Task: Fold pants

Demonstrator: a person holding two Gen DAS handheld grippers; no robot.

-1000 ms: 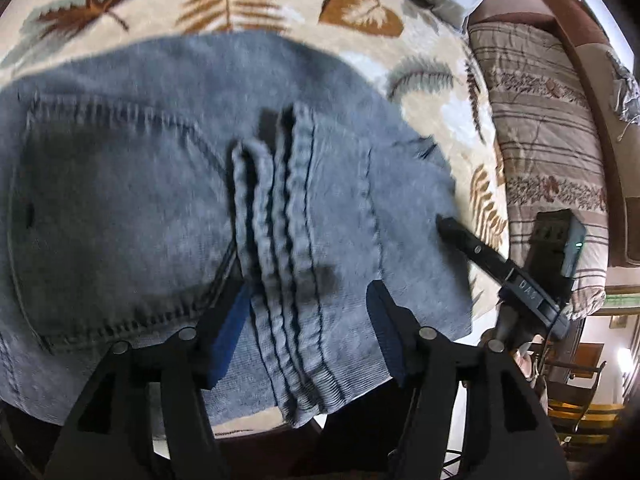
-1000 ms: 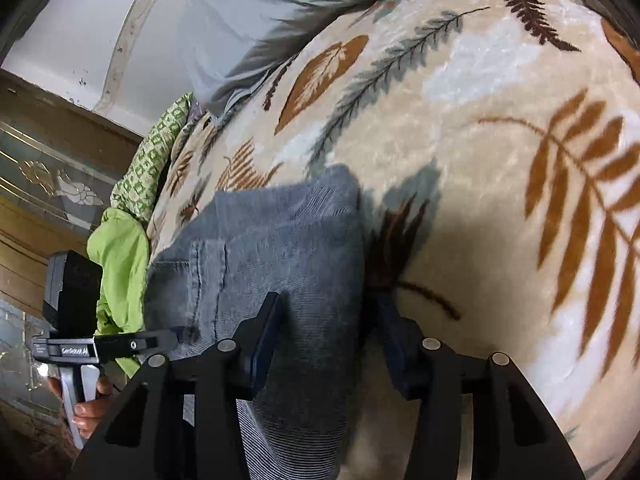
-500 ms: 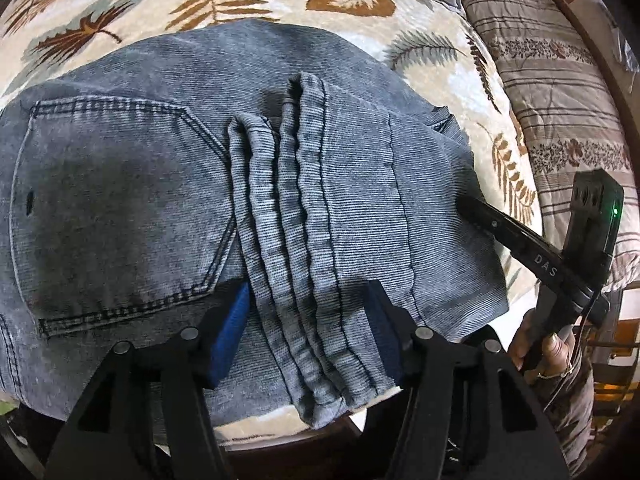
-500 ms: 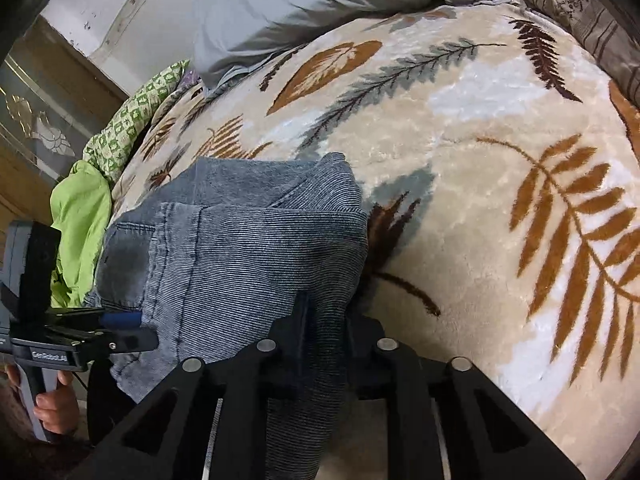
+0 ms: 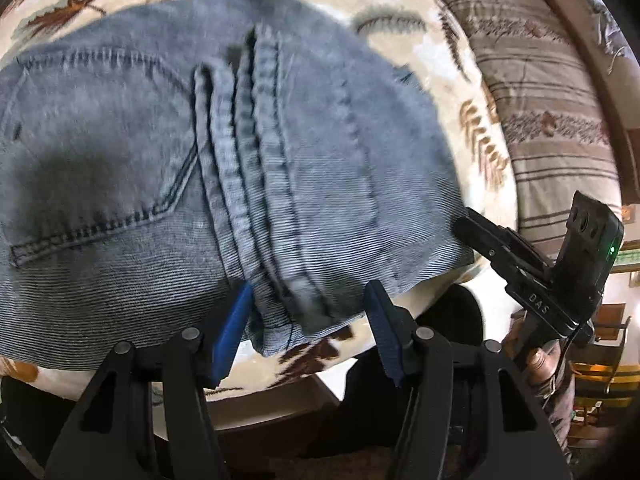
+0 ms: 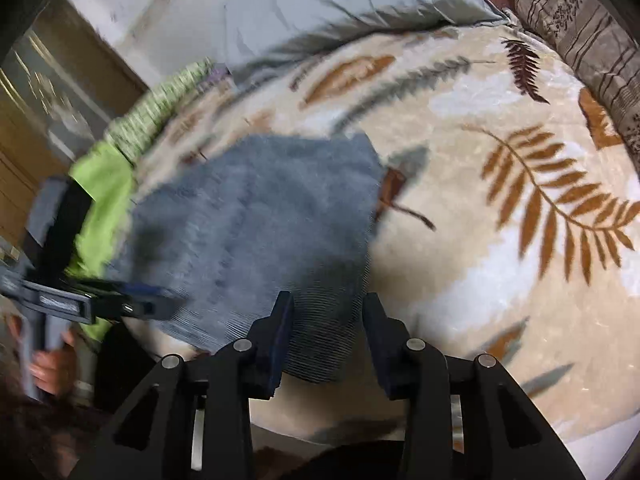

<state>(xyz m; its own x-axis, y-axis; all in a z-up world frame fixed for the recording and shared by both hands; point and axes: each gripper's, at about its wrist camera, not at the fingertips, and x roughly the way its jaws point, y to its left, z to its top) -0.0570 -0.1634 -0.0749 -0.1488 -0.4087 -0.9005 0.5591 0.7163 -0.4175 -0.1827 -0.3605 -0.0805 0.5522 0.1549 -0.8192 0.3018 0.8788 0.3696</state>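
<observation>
Both grippers hovering over the folded pants on the bed

The grey denim pants (image 5: 256, 152) are lying folded in a compact bundle near the front edge of the bed (image 6: 500, 300), on its leaf-print blanket, hems stacked toward the person. The left gripper (image 5: 308, 320) is straddling the stacked hem edge with fingers (image 5: 234, 320) spread and not pinching, likely positioned to press or tidy that edge. The right gripper (image 6: 326, 324) is sitting over the bundle's near right corner; its jaws have just been opening, cloth below them but not clamped, seemingly letting the corner settle flat.
</observation>
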